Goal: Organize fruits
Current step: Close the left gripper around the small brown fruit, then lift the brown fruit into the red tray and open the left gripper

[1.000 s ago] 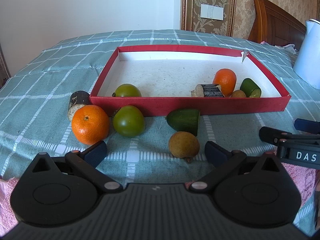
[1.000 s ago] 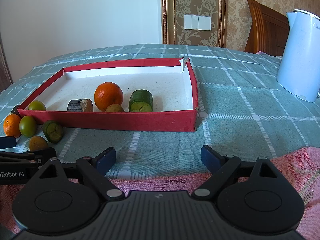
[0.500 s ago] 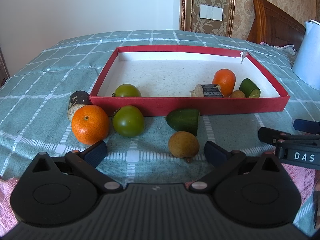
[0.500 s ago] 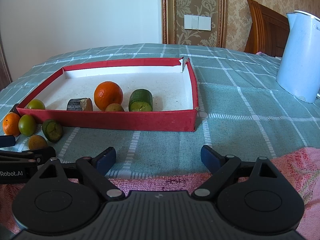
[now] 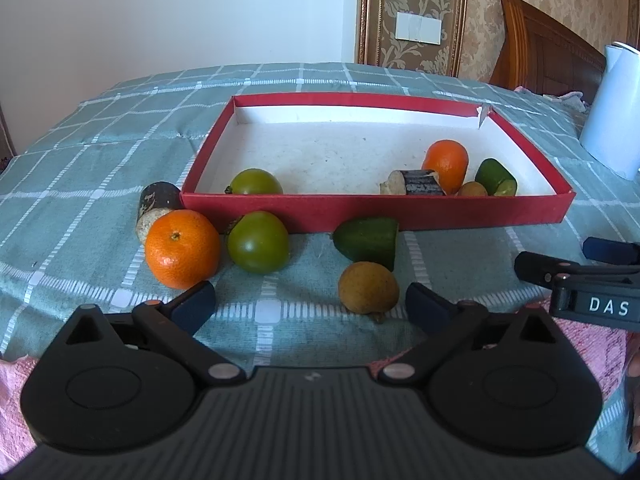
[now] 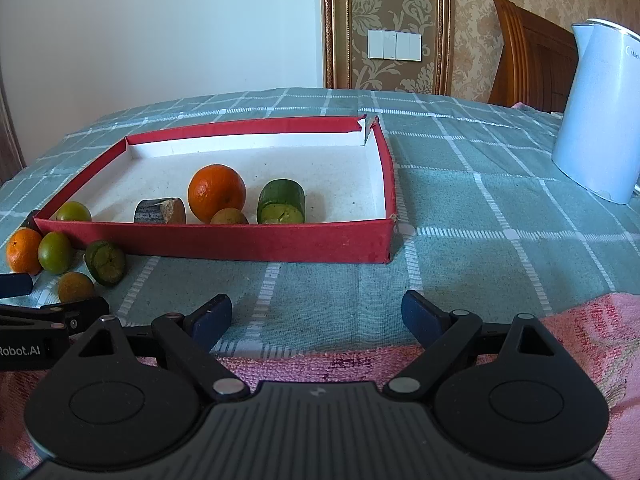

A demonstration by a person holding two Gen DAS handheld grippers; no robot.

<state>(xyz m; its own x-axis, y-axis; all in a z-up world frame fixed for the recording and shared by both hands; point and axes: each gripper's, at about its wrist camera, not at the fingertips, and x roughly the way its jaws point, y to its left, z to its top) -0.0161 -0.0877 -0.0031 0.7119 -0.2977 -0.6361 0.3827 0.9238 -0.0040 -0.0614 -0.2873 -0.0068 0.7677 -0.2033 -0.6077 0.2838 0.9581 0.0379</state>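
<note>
A red tray (image 5: 400, 212) (image 6: 240, 240) lies on the checked cloth, holding an orange (image 5: 447, 162), a green fruit (image 5: 256, 182), a dark stick piece (image 5: 416, 186), a small brown fruit (image 5: 472, 189) and a cucumber piece (image 5: 496, 178). In front of the tray lie another orange (image 5: 182, 248), a green fruit (image 5: 258, 242), a cucumber piece (image 5: 368, 240), a brown fruit (image 5: 368, 288) and a dark stick piece (image 5: 158, 206). My left gripper (image 5: 310, 302) is wide, its jaws closing slightly, with nothing pressed between them; the brown fruit sits just ahead. My right gripper (image 6: 316, 314) stands open over bare cloth.
A white kettle (image 6: 600, 112) stands at the right on the cloth. A pink towel (image 6: 580, 340) covers the table's near edge under both grippers. A wooden chair back (image 6: 528, 52) and a wall rise behind the table.
The left gripper's fingers have drawn in a trifle. Neither hand has moved, and the fruits lie as before.
</note>
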